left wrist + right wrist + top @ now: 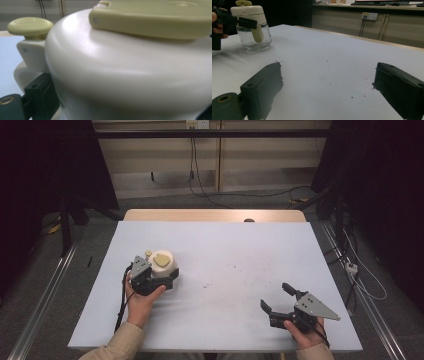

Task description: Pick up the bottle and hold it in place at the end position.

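High view: the left gripper (159, 279) is clamped on the cream cap of a small dispenser jar (163, 265), which stands on the pale worktop (240, 250) at its left side. The right gripper (281, 299) rests near the front right edge, well apart from the jar, its fingers spread with nothing between them. With just 1 gripper holding the cap, the jar could tip or skid if the cap is pulled or twisted, since nothing steadies the glass base.

Left gripper view: the domed cream cap (130, 75) sits very close, topped by a flat yellowish plate (152, 18), with a round yellowish knob (30, 26) beside it.

Right gripper view: the jar (253, 27) shows a clear glass body under the cream top, upright. The smooth glass looks slippery and breakable.
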